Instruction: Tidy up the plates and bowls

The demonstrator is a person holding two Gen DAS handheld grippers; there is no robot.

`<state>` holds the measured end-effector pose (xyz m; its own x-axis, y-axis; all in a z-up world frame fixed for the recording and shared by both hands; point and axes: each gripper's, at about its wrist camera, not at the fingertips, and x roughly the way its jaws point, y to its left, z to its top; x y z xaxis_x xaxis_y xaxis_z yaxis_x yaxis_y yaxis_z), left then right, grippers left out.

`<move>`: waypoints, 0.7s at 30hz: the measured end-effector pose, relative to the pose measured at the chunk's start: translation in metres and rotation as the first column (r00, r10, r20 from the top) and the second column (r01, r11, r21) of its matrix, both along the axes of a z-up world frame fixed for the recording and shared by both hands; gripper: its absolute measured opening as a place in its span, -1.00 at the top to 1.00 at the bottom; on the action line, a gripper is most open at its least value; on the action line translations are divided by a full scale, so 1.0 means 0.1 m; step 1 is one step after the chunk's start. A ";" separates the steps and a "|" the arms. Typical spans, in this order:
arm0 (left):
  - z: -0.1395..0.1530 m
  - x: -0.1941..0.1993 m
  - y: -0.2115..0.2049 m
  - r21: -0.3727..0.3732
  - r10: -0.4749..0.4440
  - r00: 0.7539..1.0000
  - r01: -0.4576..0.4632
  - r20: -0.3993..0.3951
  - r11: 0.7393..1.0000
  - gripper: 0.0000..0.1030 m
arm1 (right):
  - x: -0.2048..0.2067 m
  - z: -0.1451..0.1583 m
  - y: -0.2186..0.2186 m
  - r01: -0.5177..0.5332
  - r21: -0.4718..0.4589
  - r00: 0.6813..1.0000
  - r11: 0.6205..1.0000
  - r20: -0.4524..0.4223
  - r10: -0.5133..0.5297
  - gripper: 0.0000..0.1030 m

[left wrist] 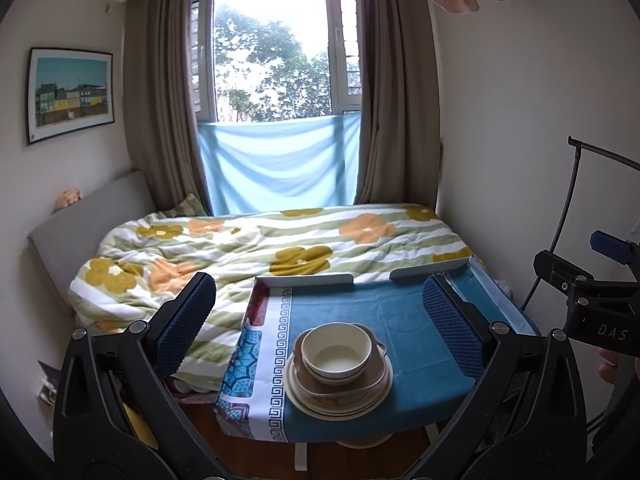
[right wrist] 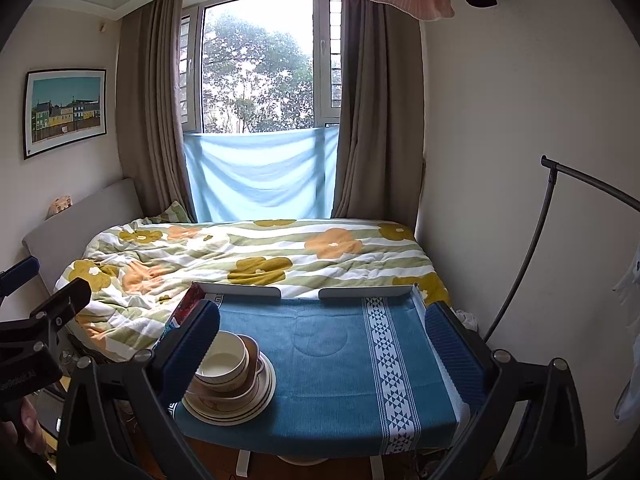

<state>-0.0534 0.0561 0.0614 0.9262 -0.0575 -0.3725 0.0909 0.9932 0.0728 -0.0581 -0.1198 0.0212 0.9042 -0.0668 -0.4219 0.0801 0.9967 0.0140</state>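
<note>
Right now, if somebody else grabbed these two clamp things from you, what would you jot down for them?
Left gripper: open, empty, held back from the dishes.
Right gripper: open, empty, aimed at the bare middle of the table.
Dishes: one stack near the front of the blue cloth. White bowl on top, inside a brown bowl, on a pile of cream plates.
Done: everything visible is already nested in that single stack; no loose dishes show.
Left: probably nothing, or only squaring the stack, which sits slightly off-centre on the plates. I can't tell whether more dishes lie out of view.
</note>
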 end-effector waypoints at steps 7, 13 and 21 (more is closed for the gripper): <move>-0.02 0.03 -0.01 0.004 0.003 1.000 -0.003 -0.009 1.000 -1.00 | 0.03 0.00 0.00 -0.003 0.000 1.000 1.000 -0.003 0.003 -0.98; -0.04 0.04 0.00 0.004 0.005 1.000 -0.005 -0.015 1.000 -1.00 | 0.04 -0.01 0.03 -0.002 -0.003 1.000 1.000 -0.012 0.002 -0.98; -0.05 0.03 0.03 0.004 0.009 1.000 -0.009 -0.023 1.000 -1.00 | 0.03 -0.01 0.04 0.001 -0.003 1.000 1.000 -0.015 -0.001 -0.98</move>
